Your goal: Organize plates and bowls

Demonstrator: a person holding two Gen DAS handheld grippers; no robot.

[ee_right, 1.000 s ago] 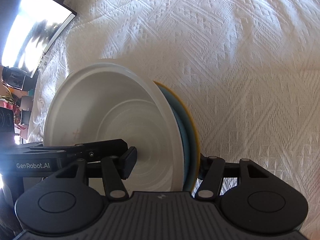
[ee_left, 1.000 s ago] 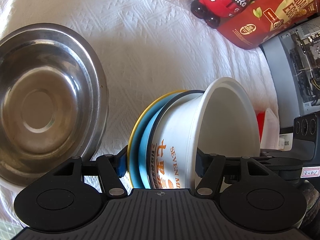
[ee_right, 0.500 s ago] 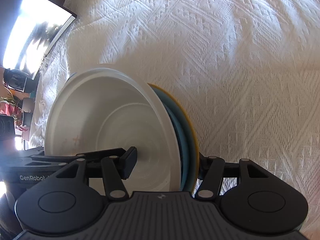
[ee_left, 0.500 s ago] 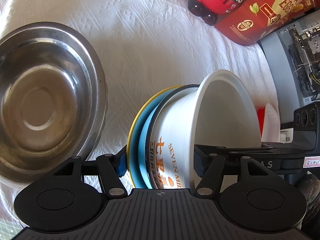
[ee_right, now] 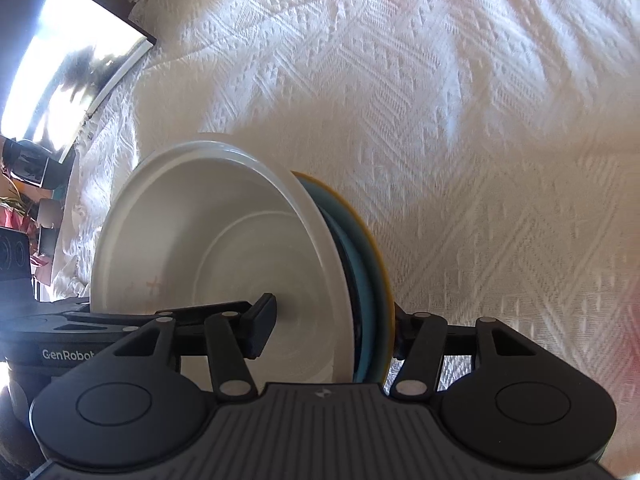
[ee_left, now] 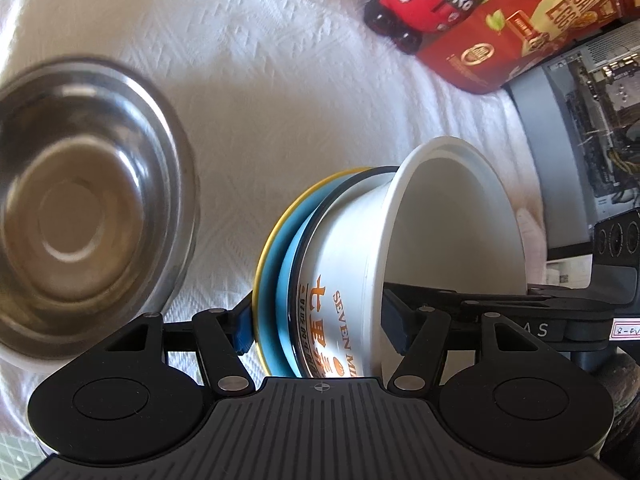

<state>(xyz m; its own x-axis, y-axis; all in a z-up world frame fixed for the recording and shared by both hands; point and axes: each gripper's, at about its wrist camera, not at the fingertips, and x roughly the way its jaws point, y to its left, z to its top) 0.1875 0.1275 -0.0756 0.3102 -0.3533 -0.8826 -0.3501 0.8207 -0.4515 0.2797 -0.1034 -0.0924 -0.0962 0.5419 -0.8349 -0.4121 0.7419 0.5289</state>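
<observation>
- The left gripper [ee_left: 318, 330] has its fingers clamped across a nested stack turned on its side: a white bowl [ee_left: 420, 248] with orange lettering, a blue plate [ee_left: 286, 264] behind it and a yellow plate [ee_left: 266, 248] at the back.
- One left pad presses the yellow plate from the 9 o'clock side; the other sits inside the bowl's mouth, against its inner wall.
- The right gripper [ee_right: 334, 330] grips the same stack from the opposite side — one pad inside the white bowl [ee_right: 224, 240], the other behind the yellow plate [ee_right: 380, 264], with the blue plate [ee_right: 362, 256] sandwiched between.
- The stack sits at the lower centre of both wrist views, above a white textured cloth [ee_right: 460, 120] covering the surface; whether it touches the cloth I cannot tell.
- A steel bowl [ee_left: 84, 208] stands upright on the cloth at 9 o'clock of the stack, apart from it.
- Toward 1 o'clock lie a red toy figure [ee_left: 424, 4] and a red snack packet [ee_left: 528, 28] — touching each other.
</observation>
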